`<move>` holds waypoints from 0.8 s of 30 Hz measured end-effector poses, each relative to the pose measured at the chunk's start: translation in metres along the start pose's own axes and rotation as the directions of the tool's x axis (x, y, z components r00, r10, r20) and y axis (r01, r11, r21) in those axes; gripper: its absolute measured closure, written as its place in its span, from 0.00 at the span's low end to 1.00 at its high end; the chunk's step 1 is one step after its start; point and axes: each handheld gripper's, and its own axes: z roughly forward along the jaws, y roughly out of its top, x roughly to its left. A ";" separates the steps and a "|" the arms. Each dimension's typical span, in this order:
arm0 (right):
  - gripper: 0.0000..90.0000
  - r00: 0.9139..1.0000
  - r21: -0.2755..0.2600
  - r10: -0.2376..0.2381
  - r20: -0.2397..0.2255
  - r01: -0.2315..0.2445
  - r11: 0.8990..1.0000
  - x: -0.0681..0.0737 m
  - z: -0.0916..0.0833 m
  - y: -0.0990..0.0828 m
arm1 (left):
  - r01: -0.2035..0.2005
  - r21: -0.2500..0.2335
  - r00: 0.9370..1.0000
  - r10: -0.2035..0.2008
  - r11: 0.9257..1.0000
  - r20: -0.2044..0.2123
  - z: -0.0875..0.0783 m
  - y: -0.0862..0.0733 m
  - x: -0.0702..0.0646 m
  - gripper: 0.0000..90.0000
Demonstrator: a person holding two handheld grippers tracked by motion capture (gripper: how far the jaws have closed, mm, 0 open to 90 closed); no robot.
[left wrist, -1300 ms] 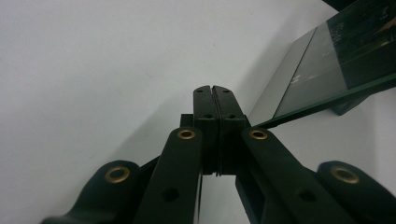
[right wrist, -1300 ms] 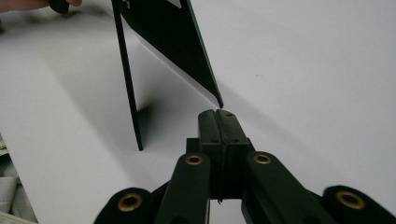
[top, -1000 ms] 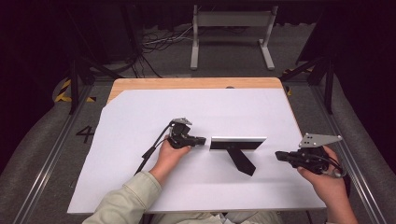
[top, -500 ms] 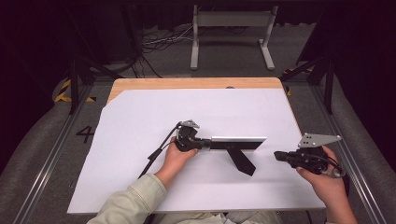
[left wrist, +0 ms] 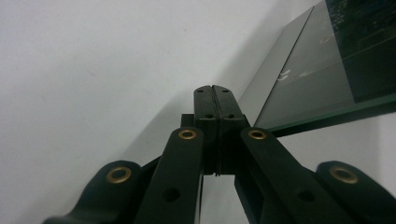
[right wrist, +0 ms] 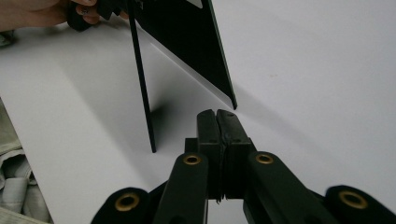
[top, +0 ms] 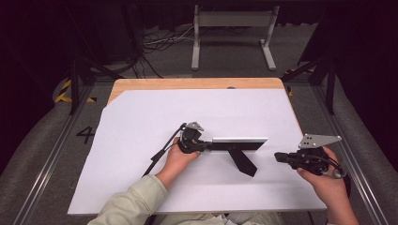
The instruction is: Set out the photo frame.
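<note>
In the left gripper view, the glass panel [left wrist: 322,70] runs off the right edge. In the right gripper view, the left hand [right wrist: 42,11] and the panel's top are cropped.

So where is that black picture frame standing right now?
In the high view the picture frame stands propped on its back leg near the middle of the white table, between the left hand-held gripper at its left end and the right hand-held gripper.
</note>
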 end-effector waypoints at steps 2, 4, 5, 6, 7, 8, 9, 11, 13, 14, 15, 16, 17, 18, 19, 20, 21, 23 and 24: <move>1.00 1.000 0.002 0.013 -0.004 -0.013 1.000 0.000 -0.001 0.000 | -0.003 0.023 1.000 0.003 1.000 0.004 0.001 0.000 -0.002 1.00; 1.00 1.000 0.001 0.017 -0.004 -0.017 1.000 0.001 -0.002 0.001 | -0.010 0.042 1.000 0.010 0.999 0.012 0.002 0.000 -0.005 1.00; 1.00 1.000 0.000 0.019 -0.004 -0.019 1.000 0.001 -0.003 0.001 | -0.014 0.049 1.000 0.014 0.999 0.011 0.001 0.000 -0.006 1.00; 1.00 1.000 -0.002 0.022 -0.003 -0.022 1.000 0.001 -0.003 0.001 | -0.021 0.054 1.000 0.021 0.998 0.013 0.001 0.000 -0.007 1.00; 1.00 1.000 0.001 0.026 -0.001 -0.026 1.000 0.001 -0.005 0.002 | -0.031 0.062 0.999 0.031 0.998 0.015 0.001 0.000 -0.009 1.00; 1.00 1.000 -0.001 0.031 -0.002 -0.031 1.000 0.001 -0.006 0.002 | -0.045 0.076 0.999 0.044 0.996 0.019 0.000 0.000 -0.011 1.00; 1.00 0.999 -0.001 0.032 0.000 -0.032 0.999 0.001 -0.007 0.002 | -0.053 0.082 0.998 0.052 0.995 0.020 0.000 -0.001 -0.012 1.00; 1.00 0.999 -0.003 0.039 0.003 -0.039 0.999 0.001 -0.009 0.003 | -0.076 0.106 0.997 0.074 0.991 0.026 -0.002 -0.001 -0.016 1.00; 1.00 0.999 -0.003 0.050 0.003 -0.050 0.999 0.001 -0.010 0.004 | -0.093 0.119 0.995 0.091 0.988 0.030 -0.003 -0.001 -0.020 1.00; 1.00 0.998 -0.002 0.055 0.003 -0.055 0.998 0.001 -0.010 0.005 | -0.112 0.139 0.994 0.109 0.984 0.030 -0.004 -0.001 -0.024 1.00; 1.00 0.998 -0.002 0.055 0.003 -0.055 0.998 0.001 -0.010 0.005 | -0.112 0.139 0.994 0.109 0.984 0.030 -0.004 -0.001 -0.024 1.00; 1.00 0.998 -0.005 0.061 0.001 -0.061 0.998 0.001 -0.011 0.006 | -0.129 0.155 0.992 0.125 0.980 0.032 -0.006 -0.001 -0.028 1.00; 1.00 0.998 -0.005 0.061 0.001 -0.061 0.998 0.001 -0.011 0.006 | -0.129 0.155 0.992 0.125 0.980 0.032 -0.006 -0.001 -0.028 1.00; 1.00 0.998 -0.005 0.066 -0.001 -0.066 0.998 0.001 -0.011 0.007 | -0.138 0.164 0.990 0.135 0.977 0.030 -0.007 -0.001 -0.029 1.00; 1.00 0.998 -0.006 0.068 -0.003 -0.068 0.998 0.001 -0.011 0.008 | -0.159 0.183 0.987 0.156 0.970 0.032 -0.009 -0.002 -0.032 1.00; 1.00 0.998 -0.006 0.068 -0.003 -0.068 0.998 0.001 -0.011 0.008 | -0.159 0.183 0.987 0.156 0.970 0.032 -0.009 -0.002 -0.032 1.00; 1.00 0.998 -0.008 0.068 -0.003 -0.068 0.998 0.001 -0.011 0.008 | -0.170 0.196 0.985 0.168 0.966 0.024 -0.010 -0.002 -0.034 1.00; 1.00 0.998 -0.010 0.068 -0.006 -0.068 0.998 0.000 -0.011 0.010 | -0.184 0.209 0.983 0.182 0.960 0.030 -0.011 -0.003 -0.036 1.00; 1.00 0.998 -0.012 0.067 -0.007 -0.067 0.998 0.000 -0.011 0.010 | -0.188 0.215 0.982 0.184 0.958 0.038 -0.012 -0.004 -0.038 1.00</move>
